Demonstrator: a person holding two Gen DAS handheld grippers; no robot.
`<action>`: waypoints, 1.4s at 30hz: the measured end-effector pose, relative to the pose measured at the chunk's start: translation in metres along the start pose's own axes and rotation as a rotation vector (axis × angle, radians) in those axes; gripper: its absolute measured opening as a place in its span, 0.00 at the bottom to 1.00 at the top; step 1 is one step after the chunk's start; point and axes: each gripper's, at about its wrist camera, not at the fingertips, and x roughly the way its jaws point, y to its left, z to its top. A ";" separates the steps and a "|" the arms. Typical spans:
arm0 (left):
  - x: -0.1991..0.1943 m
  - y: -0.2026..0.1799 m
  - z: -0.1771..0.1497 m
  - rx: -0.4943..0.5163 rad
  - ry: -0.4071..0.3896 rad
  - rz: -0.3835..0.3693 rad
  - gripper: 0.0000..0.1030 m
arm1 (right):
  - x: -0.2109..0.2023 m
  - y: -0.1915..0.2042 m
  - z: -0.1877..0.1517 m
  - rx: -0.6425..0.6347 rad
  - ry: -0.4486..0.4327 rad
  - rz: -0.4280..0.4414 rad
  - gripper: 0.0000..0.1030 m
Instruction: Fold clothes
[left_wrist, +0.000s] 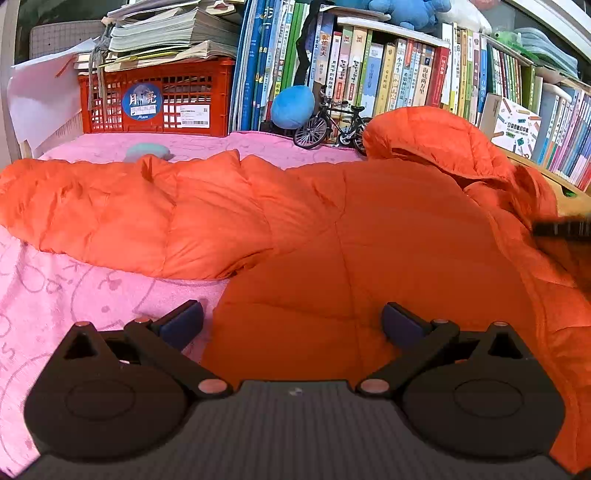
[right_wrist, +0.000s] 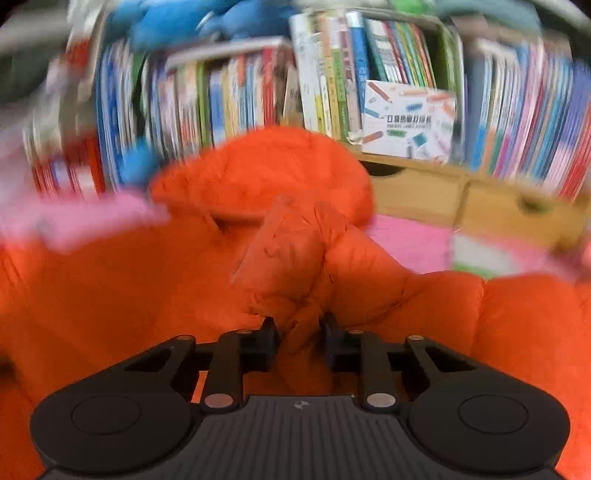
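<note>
A red crate (left_wrist: 157, 99) stood at the far left on the pink blanket (left_wrist: 74, 295), with one stack of papers (left_wrist: 173, 33) on top of it. Right of the crate ran a row of books (left_wrist: 388, 70), upright along the back. One blue ball (left_wrist: 292, 106) leaned against them, and one toy bike (left_wrist: 328, 125) stood just beside it, touching the hood end of the jacket (left_wrist: 332, 221). A pale green thing (left_wrist: 147, 152) lay half hidden behind the jacket's sleeve; I could not tell what it was. Farther right one white box (left_wrist: 515, 127) with pencils drawn on it leaned on the books.

The one orange jacket lay spread across the blanket, sleeve out to the left, hood bunched up at the right near the shelf.

The left gripper (left_wrist: 291, 325) hung over the jacket's near edge, its jaws wide apart with nothing between them. The right gripper (right_wrist: 300, 334) had its jaws drawn in tight, pinching a raised fold of the jacket (right_wrist: 288, 266). That view was blurred, but the box (right_wrist: 408, 122) and books (right_wrist: 221, 92) showed behind, with one blue plush (right_wrist: 177, 22) above.
</note>
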 end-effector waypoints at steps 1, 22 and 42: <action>0.000 0.000 0.000 -0.002 -0.001 -0.002 1.00 | -0.002 0.002 0.006 0.038 -0.013 0.051 0.22; -0.046 0.007 0.050 -0.107 -0.247 -0.066 1.00 | -0.053 0.091 -0.019 -0.295 -0.118 0.347 0.96; 0.077 -0.044 0.069 0.191 -0.001 0.154 1.00 | -0.014 0.105 -0.061 -0.886 -0.230 -0.293 1.00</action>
